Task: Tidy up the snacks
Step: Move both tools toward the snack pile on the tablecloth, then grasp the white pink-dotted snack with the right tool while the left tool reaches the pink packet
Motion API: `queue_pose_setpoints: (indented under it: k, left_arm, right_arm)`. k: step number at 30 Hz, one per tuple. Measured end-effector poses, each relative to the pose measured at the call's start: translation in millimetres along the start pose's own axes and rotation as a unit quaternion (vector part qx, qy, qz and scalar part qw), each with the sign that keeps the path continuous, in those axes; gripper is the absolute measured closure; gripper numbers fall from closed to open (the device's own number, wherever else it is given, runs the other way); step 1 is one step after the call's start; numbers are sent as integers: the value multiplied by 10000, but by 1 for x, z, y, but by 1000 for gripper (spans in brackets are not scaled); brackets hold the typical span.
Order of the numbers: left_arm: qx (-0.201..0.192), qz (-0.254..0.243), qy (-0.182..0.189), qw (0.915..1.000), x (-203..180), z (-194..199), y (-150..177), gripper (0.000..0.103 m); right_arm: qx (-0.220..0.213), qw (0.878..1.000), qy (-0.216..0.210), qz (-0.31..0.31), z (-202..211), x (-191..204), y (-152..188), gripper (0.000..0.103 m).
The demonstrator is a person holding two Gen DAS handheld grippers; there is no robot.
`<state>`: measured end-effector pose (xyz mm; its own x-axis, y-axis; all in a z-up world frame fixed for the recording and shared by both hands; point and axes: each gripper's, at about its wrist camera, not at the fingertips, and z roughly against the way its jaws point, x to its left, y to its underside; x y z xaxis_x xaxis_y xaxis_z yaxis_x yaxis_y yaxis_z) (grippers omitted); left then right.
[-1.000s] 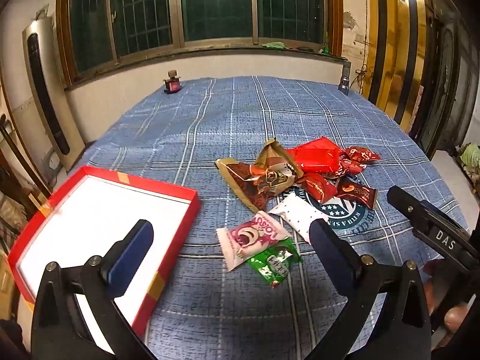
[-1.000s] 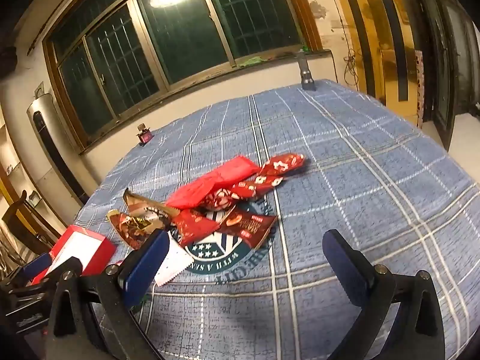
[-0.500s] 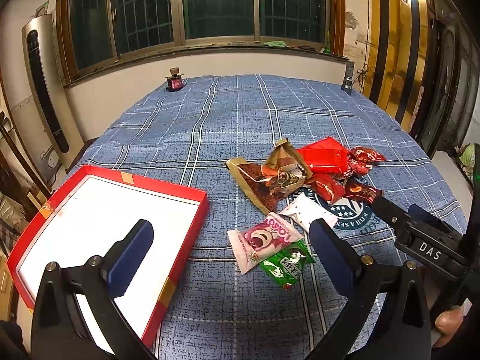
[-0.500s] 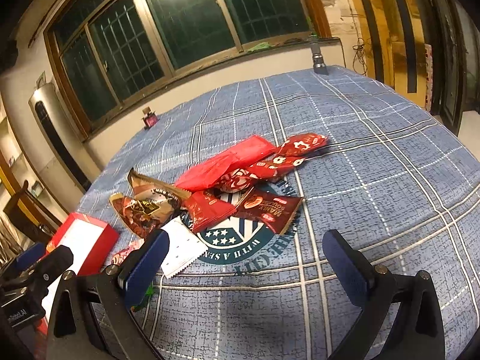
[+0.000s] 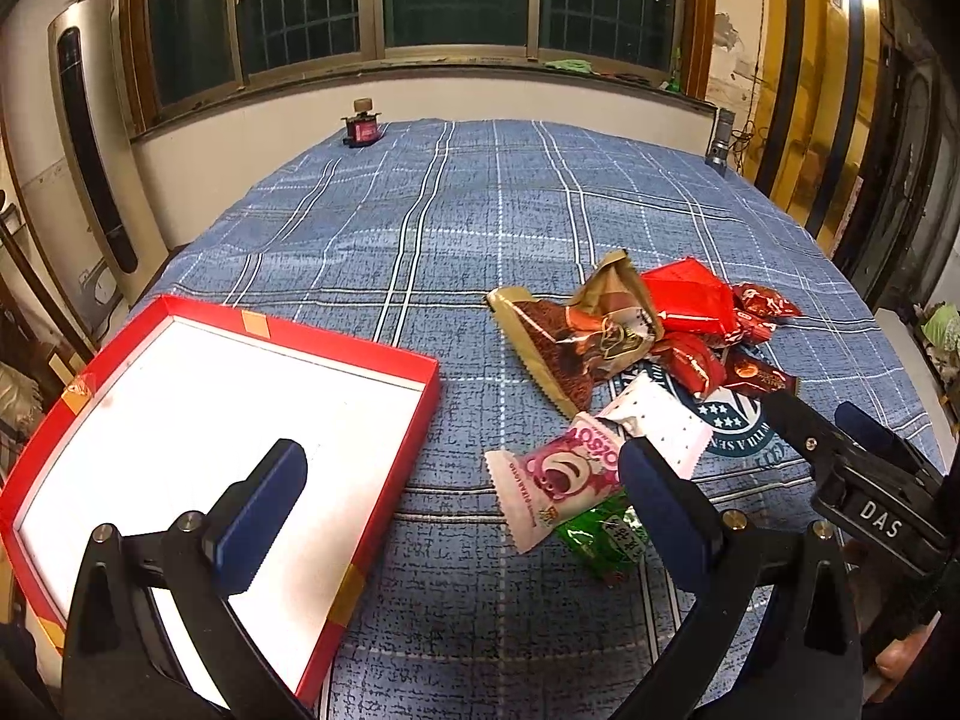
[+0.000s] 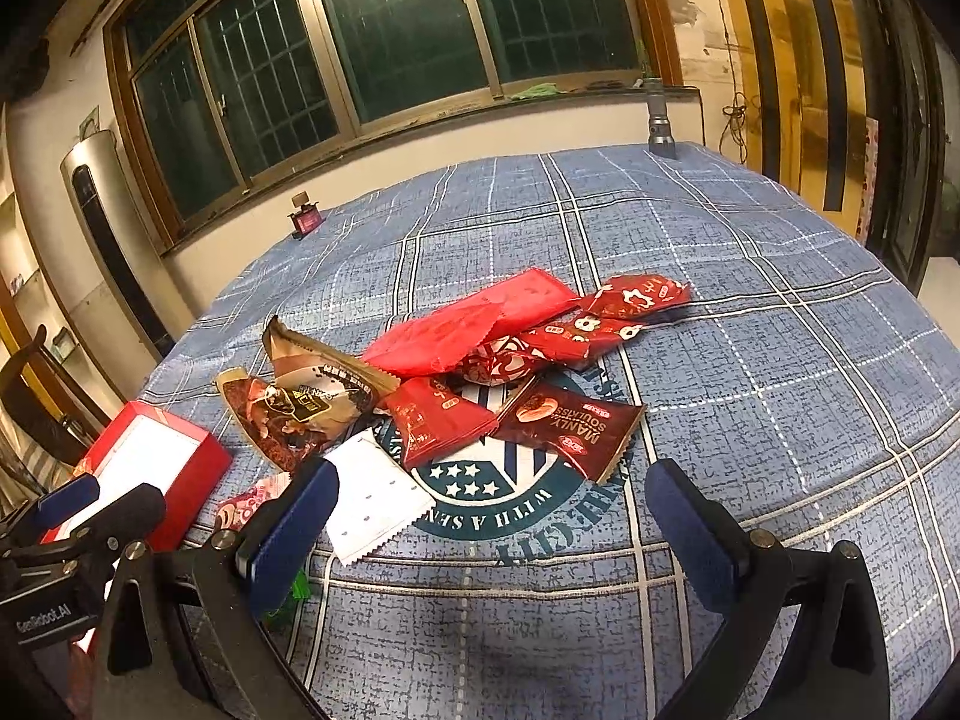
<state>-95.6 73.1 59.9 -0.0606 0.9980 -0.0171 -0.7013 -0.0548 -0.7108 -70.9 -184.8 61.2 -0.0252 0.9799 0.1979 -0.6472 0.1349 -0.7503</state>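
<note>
A pile of snack packets lies on the blue checked cloth: a brown-gold bag (image 5: 591, 330), a flat red pack (image 5: 690, 297), a pink bear packet (image 5: 555, 489), a green packet (image 5: 606, 534) and a white packet (image 5: 660, 426). A red box with a white inside (image 5: 180, 414) lies left of them. My left gripper (image 5: 462, 498) is open and empty, above the box's right edge and the pink packet. My right gripper (image 6: 492, 510) is open and empty, just short of a dark red "Manly" packet (image 6: 570, 426) and the white packet (image 6: 375, 495).
A small red bottle (image 5: 362, 126) stands at the far edge of the cloth and a grey flashlight (image 6: 660, 126) at the far right corner. A tall air conditioner (image 5: 90, 138) stands by the left wall. The right gripper shows in the left wrist view (image 5: 840, 438).
Both grippers have moved forward and lower toward the snack pile, which looks nearer. The left view has shifted left, so the red box fills more of it. Both stay open.
</note>
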Motion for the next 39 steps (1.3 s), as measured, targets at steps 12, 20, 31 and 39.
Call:
queue_pose_setpoints:
  k: [12,20,31,39]
  left_arm:
    - [228,-85,-300,9993,22,-5,10,0]
    - [332,2,-283,9990,36,2,18,0]
    - [398,-346,-219,9984,24,2,21,0]
    - [510,-520,-133,9973,16,-2,23,0]
  right_arm:
    - [156,9993,-230,-260,-7,-10,0,0]
    - [791,9958,-381,255,-31,26,-10,1]
    - [1469,9773,195,1513,-90,91,-6,19]
    - [1616,9767,132,1404,-78,57,-14,59]
